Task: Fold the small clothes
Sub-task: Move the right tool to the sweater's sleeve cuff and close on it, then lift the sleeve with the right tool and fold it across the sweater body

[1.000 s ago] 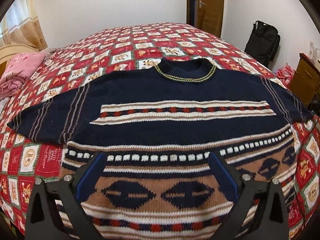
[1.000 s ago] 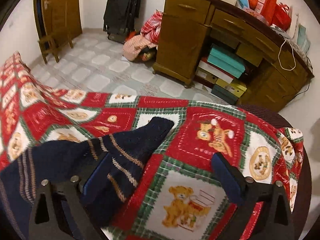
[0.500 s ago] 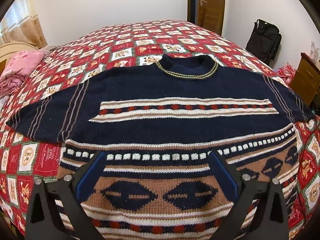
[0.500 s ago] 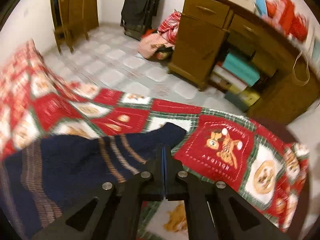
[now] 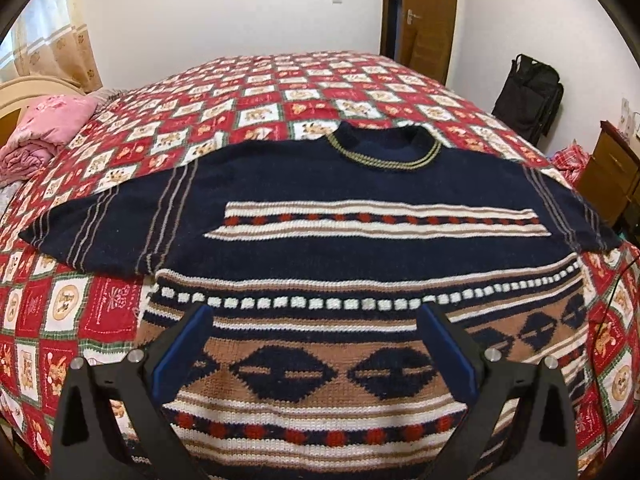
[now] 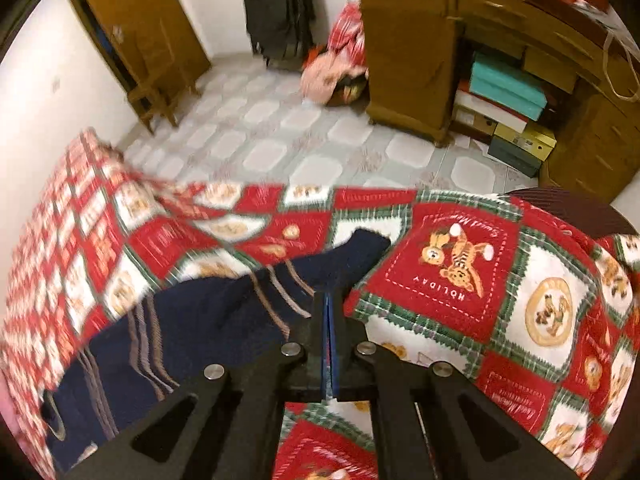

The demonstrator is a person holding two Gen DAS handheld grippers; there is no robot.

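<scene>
A navy knitted sweater (image 5: 360,184) with brown, white and red bands lies flat on the red patchwork bedspread (image 5: 280,92), collar at the far side and both sleeves spread out. My left gripper (image 5: 316,320) hovers open over the sweater's lower body, with nothing between its blue pads. In the right wrist view, my right gripper (image 6: 329,300) is shut on the near edge of the striped sleeve (image 6: 224,304), close to the cuff. The cuff end rises slightly off the bedspread (image 6: 460,264).
A pink blanket (image 5: 44,128) is bundled at the bed's left. Beyond the bed's right edge lies a tiled floor with a wooden desk (image 6: 420,60), stacked boxes (image 6: 504,92), a clothes pile (image 6: 336,76), a black bag (image 5: 528,96) and a wooden chair (image 6: 156,92).
My right gripper went from wide open to shut at the sleeve's edge, then tilted and rose a little with it. The left gripper stayed open and still.
</scene>
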